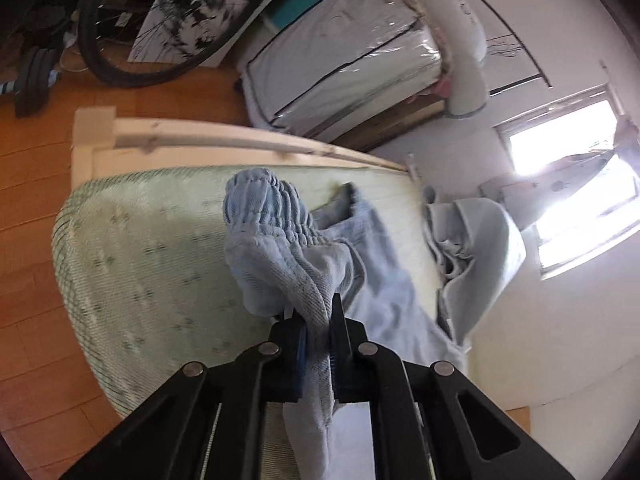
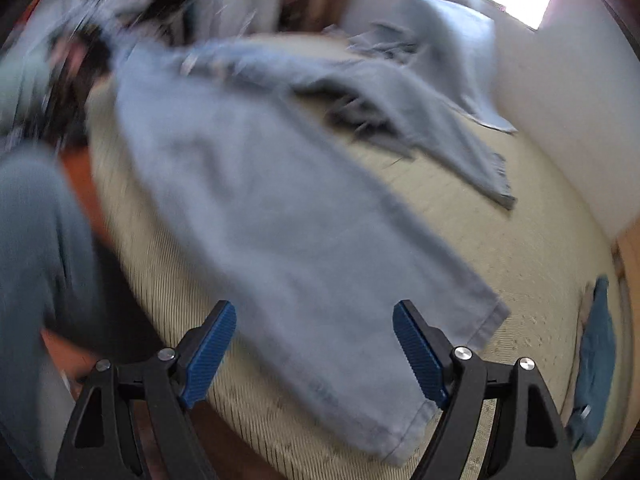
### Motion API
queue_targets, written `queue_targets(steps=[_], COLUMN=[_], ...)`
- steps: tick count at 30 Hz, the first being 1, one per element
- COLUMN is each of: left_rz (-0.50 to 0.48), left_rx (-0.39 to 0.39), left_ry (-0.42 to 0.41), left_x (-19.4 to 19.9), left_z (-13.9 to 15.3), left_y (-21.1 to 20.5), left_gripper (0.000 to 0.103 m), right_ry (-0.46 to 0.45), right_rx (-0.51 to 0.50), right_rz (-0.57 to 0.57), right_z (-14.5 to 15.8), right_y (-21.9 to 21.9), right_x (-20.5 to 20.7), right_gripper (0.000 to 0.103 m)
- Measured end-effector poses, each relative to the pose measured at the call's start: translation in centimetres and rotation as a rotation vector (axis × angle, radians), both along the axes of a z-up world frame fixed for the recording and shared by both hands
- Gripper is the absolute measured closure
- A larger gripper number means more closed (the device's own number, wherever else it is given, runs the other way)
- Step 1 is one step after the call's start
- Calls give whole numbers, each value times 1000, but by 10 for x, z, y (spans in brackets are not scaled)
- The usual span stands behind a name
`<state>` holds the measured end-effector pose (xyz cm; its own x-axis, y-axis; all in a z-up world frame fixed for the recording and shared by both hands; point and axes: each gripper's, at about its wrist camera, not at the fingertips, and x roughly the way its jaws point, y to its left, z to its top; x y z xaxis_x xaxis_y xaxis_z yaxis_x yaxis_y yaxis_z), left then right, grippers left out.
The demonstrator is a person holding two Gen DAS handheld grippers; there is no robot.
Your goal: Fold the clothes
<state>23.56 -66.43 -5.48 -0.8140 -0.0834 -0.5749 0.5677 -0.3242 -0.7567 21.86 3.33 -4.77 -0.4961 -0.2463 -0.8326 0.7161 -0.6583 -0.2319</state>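
The left gripper (image 1: 318, 320) clamps the gathered waistband of pale blue cotton trousers (image 1: 280, 240), lifting it off a green-patterned mattress (image 1: 132, 248); the right gripper (image 2: 314, 344) hangs open above a trouser leg. No writing is legible. Beyond: wooden floor (image 1: 32, 200), a bicycle wheel (image 1: 160, 32).

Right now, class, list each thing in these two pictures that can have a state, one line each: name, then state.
Left gripper: shut on the trousers' waistband.
Right gripper: open, holding nothing, above a trouser leg.
Trousers: light blue, unfolded, legs spread on the mattress, waistband lifted.
Mattress: bare, clothes lying on it.
Grey garment: crumpled by the wall.
Blue cloth: lying at the mattress edge.
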Motion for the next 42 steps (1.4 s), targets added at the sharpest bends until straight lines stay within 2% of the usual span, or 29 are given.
queue_targets(steps=[2,4,6,13,17,22,24,26,28,33,37,42], left_rz=[-16,-21,-20,-2,0,-1,-1,5,13,19,23,69], left_rx=[-28,-38,-47,-58,-64,-69,-71,-67,-62,-72,-88,-63], left_ry=[-2,-6,-9,-29,-44,-62,-67,-70,-73,-53,-8,61], left_x=[-7,-11,-14,-19,-18,-20,-21,-21,-19,-5,12,52], left_z=[16,25,33,39,40,41,41,40,39,50,71,91], left_y=[4,7,10,19,23,27,28,29,30,32,37,44], left_gripper=[95,95,95,95,95,95,95,95,95,96,96,96], right_ry=[-4,15,22,7,-46,-125,-159,-183,-167,-95,17,142], right_rx=[87,184,233,303,274,257,241,231,262,265,248,258], right_rz=[75,119,138,133,169,187,204,200,195,174,149,118], right_z=[-22,-41,-51,-66,-65,-64,-64,-64,-67,-44,3,66], right_y=[-3,1,11,40,49,52,54,55,50,46,53,73], right_x=[17,28,33,18,3,-13,-16,-20,-15,-4,1,11], right_gripper=[21,34,40,45,45,78,85,98,100,100,100,100])
